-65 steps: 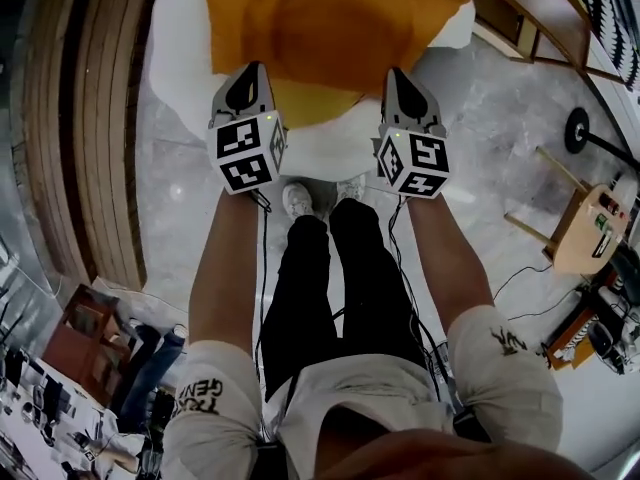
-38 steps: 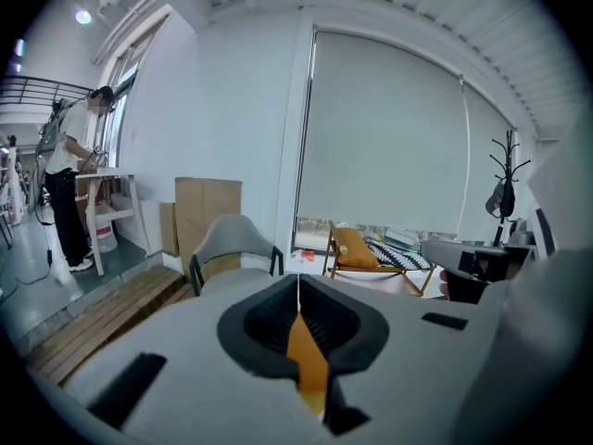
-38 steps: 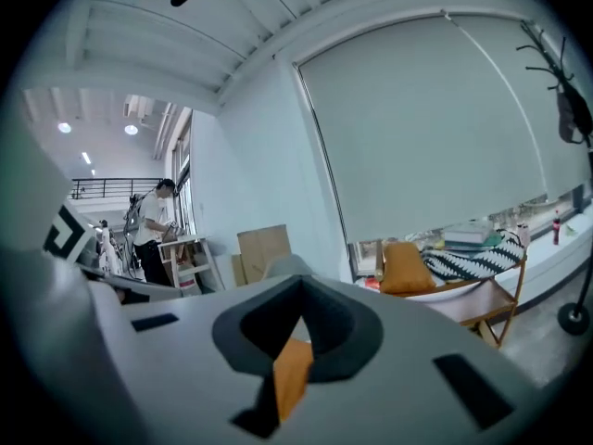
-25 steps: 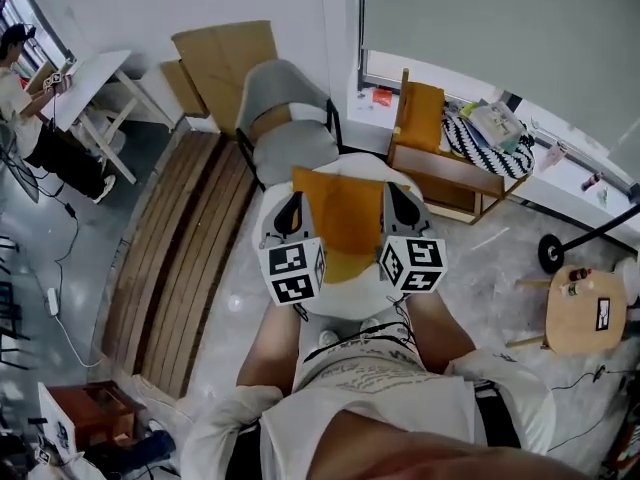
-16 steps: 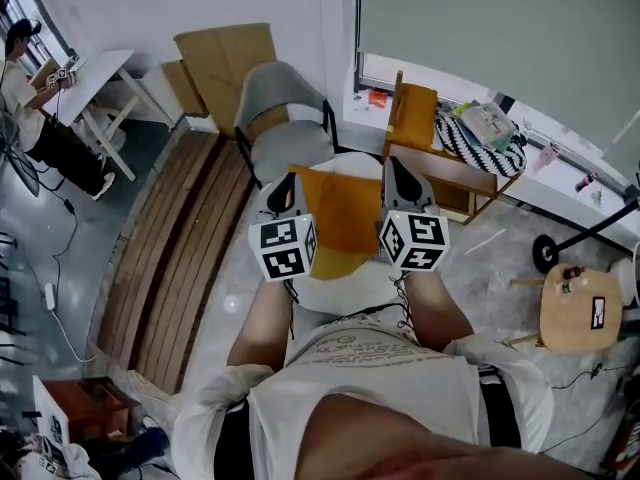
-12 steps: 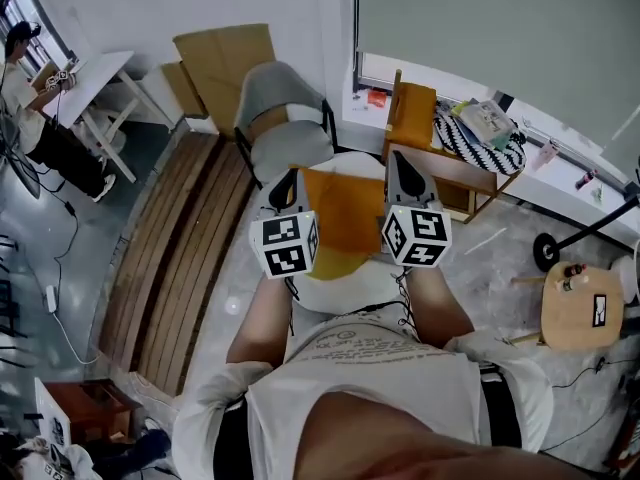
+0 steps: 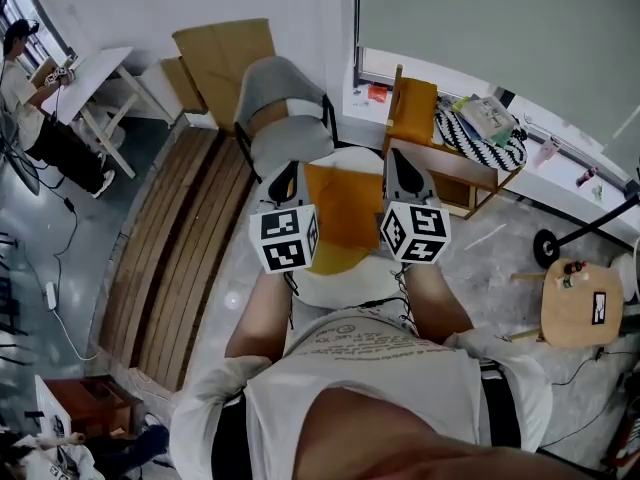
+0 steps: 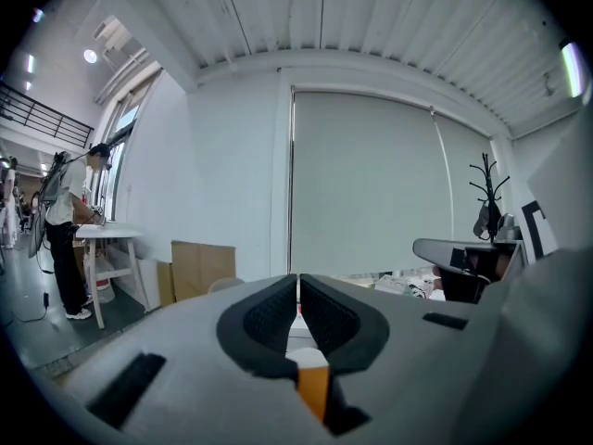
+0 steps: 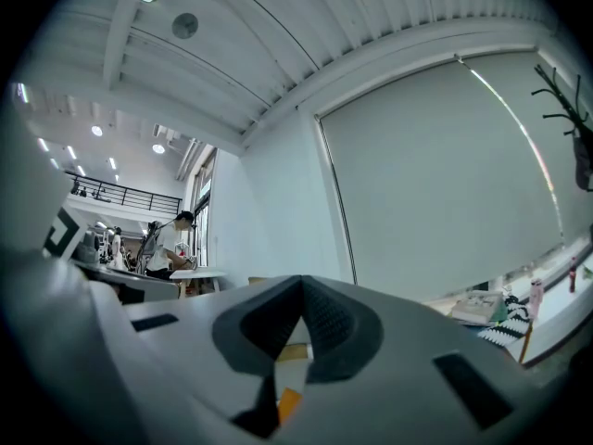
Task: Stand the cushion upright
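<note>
The orange cushion [image 7: 345, 208] is held up between my two grippers over the round white seat [image 7: 340, 280], its face turned towards me. My left gripper [image 7: 284, 176] is shut on the cushion's left edge and my right gripper [image 7: 400, 163] on its right edge. In the left gripper view the left gripper [image 8: 298, 290] has its jaws together, with an orange strip of cushion [image 8: 313, 389] caught low between them. The right gripper view shows the right gripper [image 9: 302, 295] shut the same way, a sliver of cushion [image 9: 288, 402] in its throat. Both grippers point about level.
A grey chair [image 7: 285, 118] stands just beyond the seat. To the right is a wooden bench [image 7: 450, 173] with another orange cushion [image 7: 415, 113], and a round wooden side table [image 7: 585, 303] stands at far right. Wooden planks [image 7: 190, 238] lie at left. A person [image 7: 30, 88] stands at a white table.
Earlier the cushion lay flat on the white seat with both grippers at its near edge. Over the last second both grippers rose slightly, with the cushion between them.
</note>
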Demonstrator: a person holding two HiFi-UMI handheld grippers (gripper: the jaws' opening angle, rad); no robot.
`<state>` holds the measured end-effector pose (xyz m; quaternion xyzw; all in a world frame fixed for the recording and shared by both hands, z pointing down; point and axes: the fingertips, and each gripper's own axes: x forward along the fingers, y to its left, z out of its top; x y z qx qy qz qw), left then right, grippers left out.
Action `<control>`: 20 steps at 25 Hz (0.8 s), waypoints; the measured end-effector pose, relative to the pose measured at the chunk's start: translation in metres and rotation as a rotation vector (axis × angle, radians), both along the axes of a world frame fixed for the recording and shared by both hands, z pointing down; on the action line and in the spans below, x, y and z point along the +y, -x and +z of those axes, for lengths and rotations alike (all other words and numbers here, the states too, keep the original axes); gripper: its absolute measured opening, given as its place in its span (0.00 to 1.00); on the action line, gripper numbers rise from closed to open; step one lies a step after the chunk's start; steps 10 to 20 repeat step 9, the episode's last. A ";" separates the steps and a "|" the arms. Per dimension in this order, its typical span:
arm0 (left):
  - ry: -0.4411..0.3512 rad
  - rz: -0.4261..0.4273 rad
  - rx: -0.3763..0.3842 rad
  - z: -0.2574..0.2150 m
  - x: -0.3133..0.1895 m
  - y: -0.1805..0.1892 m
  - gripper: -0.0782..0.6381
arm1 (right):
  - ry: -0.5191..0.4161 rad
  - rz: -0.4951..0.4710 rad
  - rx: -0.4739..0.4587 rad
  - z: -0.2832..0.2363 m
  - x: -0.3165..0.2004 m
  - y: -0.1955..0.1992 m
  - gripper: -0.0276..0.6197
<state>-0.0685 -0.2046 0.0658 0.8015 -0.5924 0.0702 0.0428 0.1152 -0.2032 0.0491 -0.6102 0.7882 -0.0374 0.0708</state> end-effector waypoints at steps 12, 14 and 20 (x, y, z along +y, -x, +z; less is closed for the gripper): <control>0.002 -0.013 0.010 -0.001 -0.005 0.006 0.15 | -0.003 -0.011 0.005 -0.002 -0.006 0.004 0.08; 0.002 -0.013 0.010 -0.001 -0.005 0.006 0.15 | -0.003 -0.011 0.005 -0.002 -0.006 0.004 0.08; 0.002 -0.013 0.010 -0.001 -0.005 0.006 0.15 | -0.003 -0.011 0.005 -0.002 -0.006 0.004 0.08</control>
